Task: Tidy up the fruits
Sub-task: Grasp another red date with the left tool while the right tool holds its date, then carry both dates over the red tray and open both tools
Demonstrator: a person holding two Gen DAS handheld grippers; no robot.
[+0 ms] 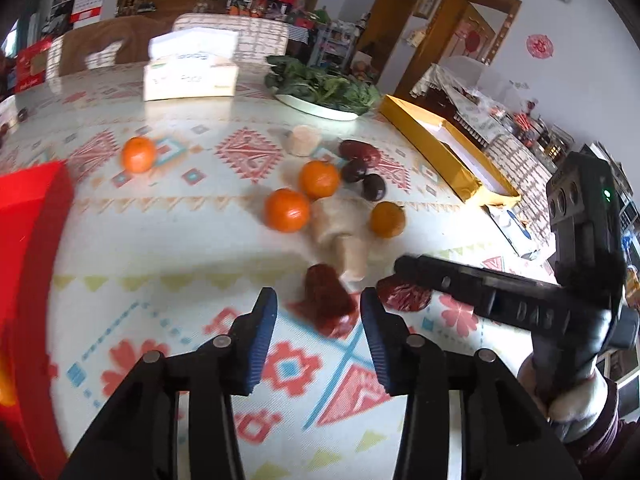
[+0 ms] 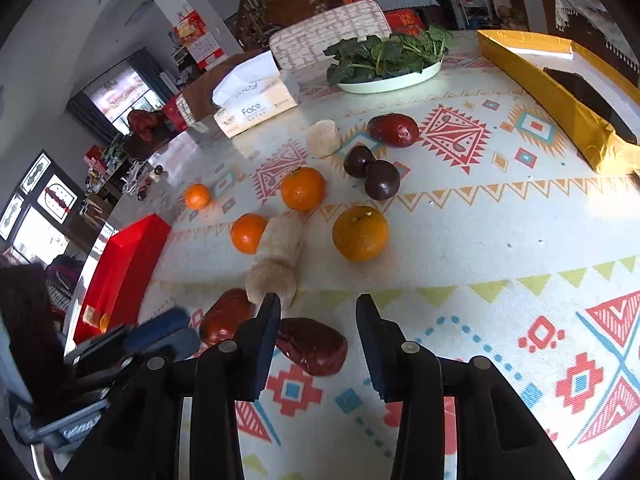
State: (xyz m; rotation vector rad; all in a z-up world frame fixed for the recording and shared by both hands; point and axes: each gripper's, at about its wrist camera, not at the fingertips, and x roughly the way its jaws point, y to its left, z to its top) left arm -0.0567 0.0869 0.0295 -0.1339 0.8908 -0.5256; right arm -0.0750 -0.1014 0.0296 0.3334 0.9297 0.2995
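**Ann:** Now, both claws are low over the patterned table (image 2: pixel 500 240), each partly parted and empty, with nothing pressed between the pads. The left gripper (image 1: pixel 319 312) has a red date (image 1: pixel 326 300) lying in front of its gap, tips not yet around it.

**Bo:** And the right gripper (image 2: pixel 317 322)?

**Ann:** It has its own dark red date (image 2: pixel 312 346), sitting just inside its left finger (image 2: pixel 266 332) and off-centre in the gap. Take that date as the landmark: the other red date lies just to its left, and the pale knobbly root (image 2: pixel 276 258) is just beyond, nearly touching the fingertip.

**Bo:** Which way does the landmark date run?

**Ann:** Its long axis looks roughly crosswise to the fingers, slanting a little. I'd judge the claw needs to slide left to centre it, maybe roll a touch, or the pads close on the ends.

**Bo:** Which hand is nearer?

**Ann:** The right, clearly; from the left wrist view its black finger lies right over that date. The oranges (image 2: pixel 360 234) and dark plums (image 2: pixel 382 180) sit further beyond it, the red box (image 2: pixel 128 256) off to its left, and the gold tray (image 2: pixel 560 92) far beyond on the right.
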